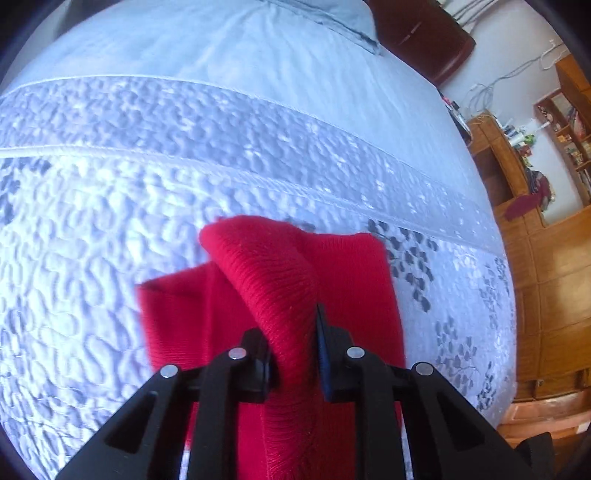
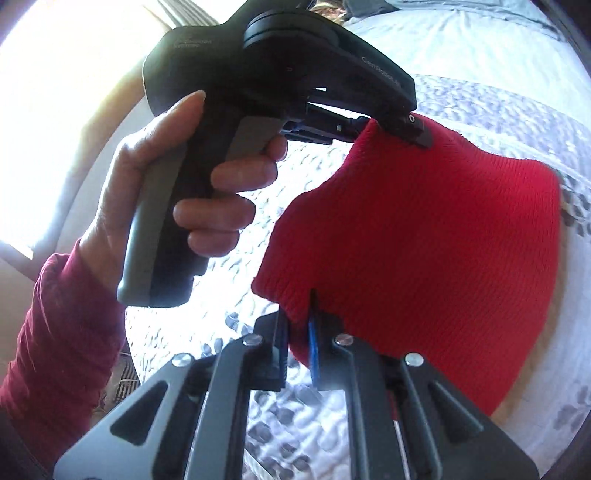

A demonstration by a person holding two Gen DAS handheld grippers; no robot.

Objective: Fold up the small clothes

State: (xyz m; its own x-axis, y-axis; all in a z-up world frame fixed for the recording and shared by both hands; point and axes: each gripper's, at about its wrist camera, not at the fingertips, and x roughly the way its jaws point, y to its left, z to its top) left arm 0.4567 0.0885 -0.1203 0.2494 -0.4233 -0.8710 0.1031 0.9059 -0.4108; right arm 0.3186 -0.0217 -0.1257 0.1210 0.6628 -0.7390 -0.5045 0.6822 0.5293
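Note:
A small red knitted garment [image 1: 266,280] is held above a pale blue quilted bed [image 1: 184,155]. My left gripper [image 1: 293,343] is shut on a bunched fold of the garment, which rises between its fingers. In the right wrist view the garment [image 2: 424,240] hangs stretched between both grippers. My right gripper [image 2: 299,332] is shut on its lower left corner. The left gripper's black handle [image 2: 258,92], held by a hand in a dark red sleeve, grips the garment's top corner [image 2: 373,129].
Wooden shelving [image 1: 546,221] with small items stands right of the bed. A dark brown headboard [image 1: 417,33] is at the far end. A bright window [image 2: 55,92] lies to the left in the right wrist view.

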